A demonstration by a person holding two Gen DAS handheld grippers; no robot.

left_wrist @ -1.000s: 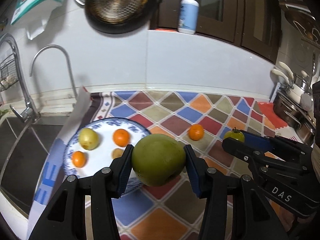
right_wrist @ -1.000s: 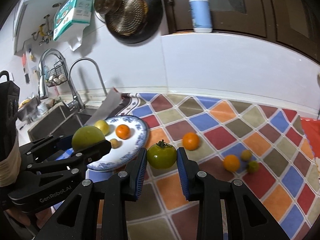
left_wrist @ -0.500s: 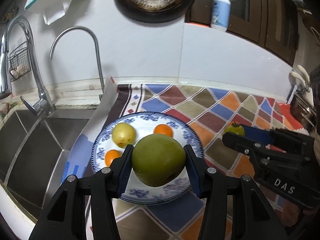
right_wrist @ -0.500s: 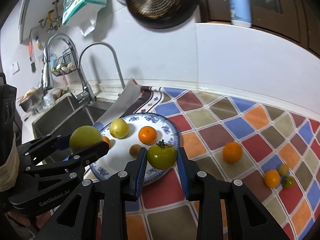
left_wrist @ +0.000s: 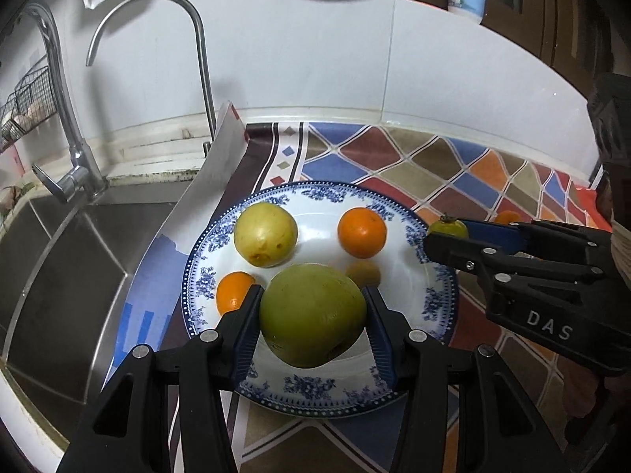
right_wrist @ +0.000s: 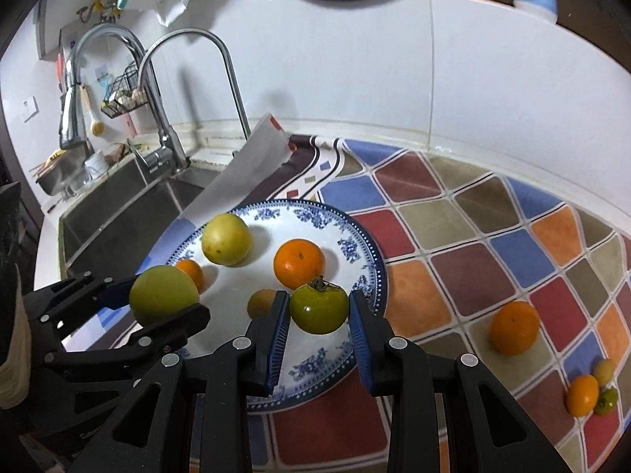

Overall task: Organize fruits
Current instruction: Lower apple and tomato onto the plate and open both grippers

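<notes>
Fruit is being gathered onto the blue-patterned plate. From the left wrist view, the left tongs are clamping a big green fruit and holding it over the near part of the plate. Just beyond the tips, a yellow fruit, two oranges and a small brownish fruit are lying on the plate. The sink is sitting to the left.

From the right wrist view, the right tongs are gripping a green persimmon above the plate's near right side, with the left tongs just to their left. More fruit is waiting on the worktop to the right.

Judging from this, both loads are crowding one small area: releasing together could make them knock, roll off the rim or strike the small fruit underneath.
</notes>
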